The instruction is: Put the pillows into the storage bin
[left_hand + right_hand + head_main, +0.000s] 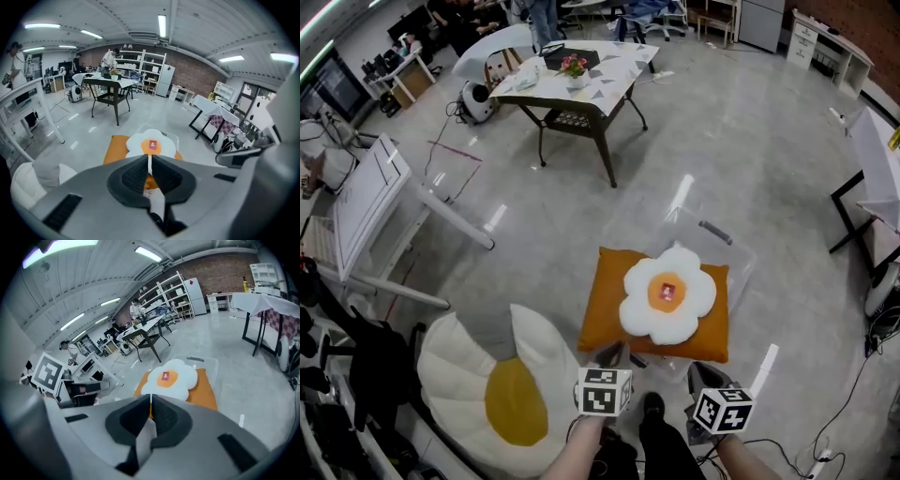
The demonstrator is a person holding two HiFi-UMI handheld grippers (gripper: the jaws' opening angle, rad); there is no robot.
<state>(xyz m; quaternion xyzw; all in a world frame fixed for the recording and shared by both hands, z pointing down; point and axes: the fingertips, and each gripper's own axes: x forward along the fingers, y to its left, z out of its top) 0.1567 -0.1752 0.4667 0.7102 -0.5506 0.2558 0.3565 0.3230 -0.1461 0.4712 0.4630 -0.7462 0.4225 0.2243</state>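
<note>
Square orange fabric pillow [602, 314] is lying across the top of the clear plastic storage bin [727, 246], not sunk in. Small white flower-shaped plush pillow with an orange centre [667, 292] is sitting on it. Large white-and-yellow daisy cushion [502, 394] is lying on the floor, left of the bin. Left gripper [609, 354] and right gripper [701, 373] are hovering by the orange pillow's near edge, both with jaws pressed together, empty. Pillows are looking light, soft, squashy. Pinching a corner or seam edge is likely gripping best.
</note>
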